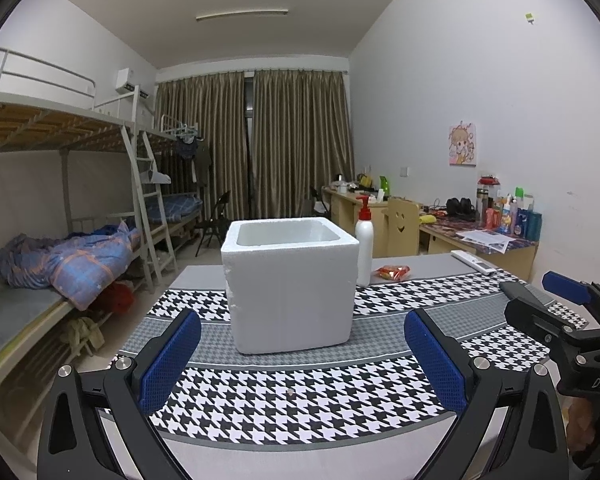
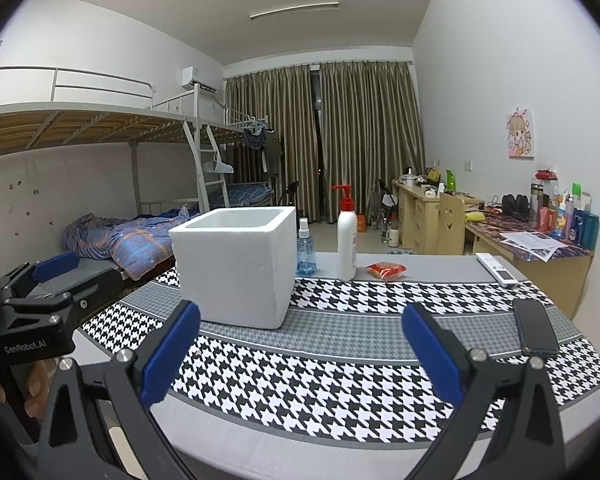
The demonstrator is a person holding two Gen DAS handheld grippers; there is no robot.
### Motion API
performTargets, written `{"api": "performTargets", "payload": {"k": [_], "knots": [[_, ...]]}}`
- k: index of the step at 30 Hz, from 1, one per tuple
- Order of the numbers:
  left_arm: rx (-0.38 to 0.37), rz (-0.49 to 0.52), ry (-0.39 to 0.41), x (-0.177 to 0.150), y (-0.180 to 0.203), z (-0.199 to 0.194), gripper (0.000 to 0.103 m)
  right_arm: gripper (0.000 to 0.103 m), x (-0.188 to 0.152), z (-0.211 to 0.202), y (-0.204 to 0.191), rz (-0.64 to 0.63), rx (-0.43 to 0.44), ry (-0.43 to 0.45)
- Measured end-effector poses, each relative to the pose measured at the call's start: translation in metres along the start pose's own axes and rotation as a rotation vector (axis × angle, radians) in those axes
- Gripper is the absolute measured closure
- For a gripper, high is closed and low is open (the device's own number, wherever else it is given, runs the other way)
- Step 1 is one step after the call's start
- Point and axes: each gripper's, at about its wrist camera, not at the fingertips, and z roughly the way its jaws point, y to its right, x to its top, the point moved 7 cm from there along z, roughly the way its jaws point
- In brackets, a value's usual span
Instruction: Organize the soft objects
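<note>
Beyond both wide-apart, empty grippers, left [image 1: 302, 356] and right [image 2: 300, 354], sits what seems a red packet [image 2: 386, 270].

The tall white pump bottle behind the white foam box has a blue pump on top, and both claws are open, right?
Almost. The pump on the tall white pump bottle is red, not blue, as the right wrist view shows. It does stand behind the white foam box, and both the left claw and the right claw are open.
</note>
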Motion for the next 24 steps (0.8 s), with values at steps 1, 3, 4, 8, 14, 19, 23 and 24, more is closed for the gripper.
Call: {"api": "performTargets", "payload": {"k": [1, 3, 4, 8, 14, 19, 23, 24], "knots": [[0.0, 0.002, 0.002, 0.0, 0.0, -0.002, 0.001, 0.001, 0.0, -0.001, -0.001, 0.0, 0.0, 0.001], [0.001, 0.003, 0.007, 0.0, 0.001, -0.006, 0.001, 0.001, 0.001, -0.005, -0.001, 0.0, 0.0, 0.006], [-0.001, 0.003, 0.01, 0.0, 0.002, -0.009, 0.001, 0.001, 0.001, -0.007, -0.001, 0.0, 0.0, 0.009], [-0.004, 0.007, 0.028, 0.002, 0.004, -0.02, 0.001, 0.001, 0.002, -0.017, -0.004, 0.0, 0.001, 0.021], [-0.007, 0.012, 0.047, 0.002, 0.004, -0.036, 0.001, 0.001, 0.002, -0.03, -0.009, -0.002, 0.002, 0.037], [-0.007, 0.011, 0.069, 0.004, 0.005, -0.049, 0.001, 0.001, 0.002, -0.038, -0.012, -0.007, 0.002, 0.044], [-0.011, 0.014, 0.071, 0.003, 0.005, -0.053, 0.001, 0.001, 0.001, -0.043, -0.017, -0.023, 0.001, 0.051], [-0.012, 0.013, 0.072, 0.002, 0.005, -0.054, 0.001, 0.001, 0.001, -0.043, -0.017, -0.025, 0.001, 0.052]]}}
